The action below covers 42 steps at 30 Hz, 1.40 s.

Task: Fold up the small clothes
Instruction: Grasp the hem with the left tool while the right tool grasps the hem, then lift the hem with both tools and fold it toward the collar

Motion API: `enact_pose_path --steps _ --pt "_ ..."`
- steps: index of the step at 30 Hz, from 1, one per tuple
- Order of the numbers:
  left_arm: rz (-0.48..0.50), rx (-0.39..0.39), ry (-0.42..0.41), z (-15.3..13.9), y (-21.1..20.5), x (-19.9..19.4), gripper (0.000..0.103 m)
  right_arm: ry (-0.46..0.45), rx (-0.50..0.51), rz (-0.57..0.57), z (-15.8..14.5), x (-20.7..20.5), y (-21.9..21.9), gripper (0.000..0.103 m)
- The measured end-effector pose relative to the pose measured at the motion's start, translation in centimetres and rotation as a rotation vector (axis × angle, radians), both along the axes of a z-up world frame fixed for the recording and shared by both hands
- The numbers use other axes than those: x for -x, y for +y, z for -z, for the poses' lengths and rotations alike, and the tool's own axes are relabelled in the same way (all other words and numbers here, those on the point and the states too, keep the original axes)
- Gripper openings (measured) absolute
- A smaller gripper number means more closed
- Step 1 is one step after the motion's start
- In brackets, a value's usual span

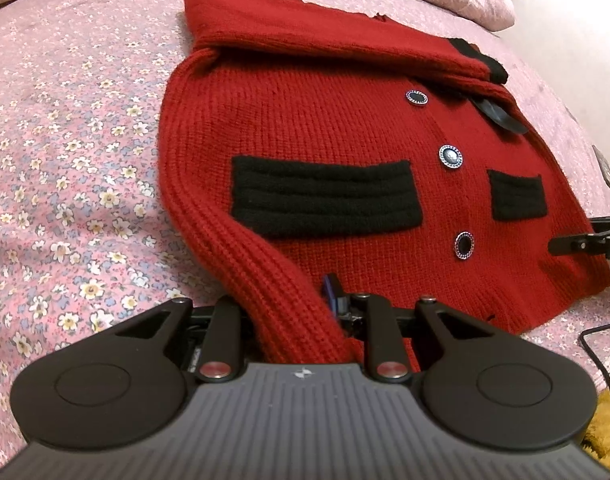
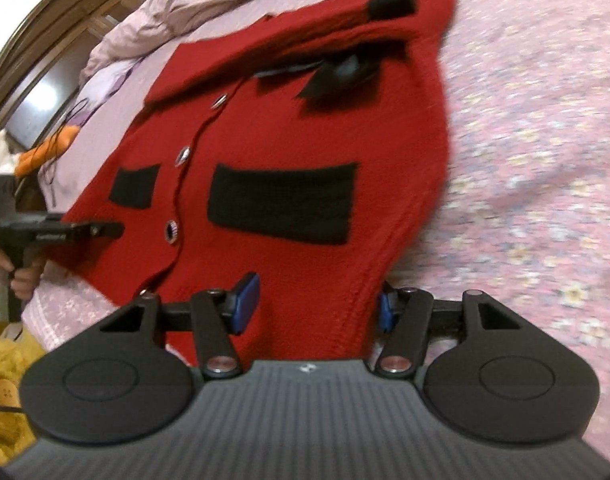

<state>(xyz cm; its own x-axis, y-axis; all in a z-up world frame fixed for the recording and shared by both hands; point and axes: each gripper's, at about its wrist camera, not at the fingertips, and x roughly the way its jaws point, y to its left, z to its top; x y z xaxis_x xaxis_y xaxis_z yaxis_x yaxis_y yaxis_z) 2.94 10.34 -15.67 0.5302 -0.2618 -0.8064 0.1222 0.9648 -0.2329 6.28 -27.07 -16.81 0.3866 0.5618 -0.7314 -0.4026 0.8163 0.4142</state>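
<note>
Now the left gripper point(image 1: 293, 312) jaws clamp the red cardigan's point(image 1: 325, 128) hem; right gripper point(image 2: 313, 304) jaws straddle it, released.

One red cardigan point(image 1: 325, 128) with two black pockets point(image 1: 325, 200) and three buttons point(image 1: 451, 157).

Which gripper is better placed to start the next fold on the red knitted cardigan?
Left, probably. The left gripper is already clamped on the red knitted cardigan at its hem corner, while the right gripper is open, fabric loose between its blue pads.
</note>
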Motion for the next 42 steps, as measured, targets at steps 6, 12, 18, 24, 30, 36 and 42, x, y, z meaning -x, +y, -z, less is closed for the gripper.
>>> enact_pose_path --steps 6,12,18,24,30,36,42 --pt "-0.021 0.058 -0.003 -0.4 1.1 0.4 0.013 0.041 -0.098 0.016 0.4 0.3 -0.4 0.016" --pt "-0.066 0.146 -0.029 -2.4 2.3 0.8 0.01 -0.008 -0.295 0.049 -1.4 0.8 -2.8 0.012" --pt "-0.098 0.248 -0.095 -5.5 2.6 0.4 0.009 -0.075 -0.426 0.09 -3.6 0.2 -3.6 0.011" --pt "-0.126 0.323 -0.183 -9.4 2.7 -1.2 0.009 -0.13 -0.528 0.104 -5.9 -1.4 -3.4 0.01" --pt "-0.152 0.357 -0.256 -12.4 2.6 -4.4 0.009 -0.178 -0.561 0.117 -7.3 -3.6 -3.2 0.01" --pt "-0.244 0.407 -0.289 -13.9 3.7 -7.2 0.009 -0.221 -0.605 0.14 -8.9 -6.4 -3.3 0.01" --pt "-0.325 0.416 -0.299 -14.7 4.0 -11.0 0.009 -0.232 -0.642 0.196 -9.4 -10.2 -3.7 0.01"
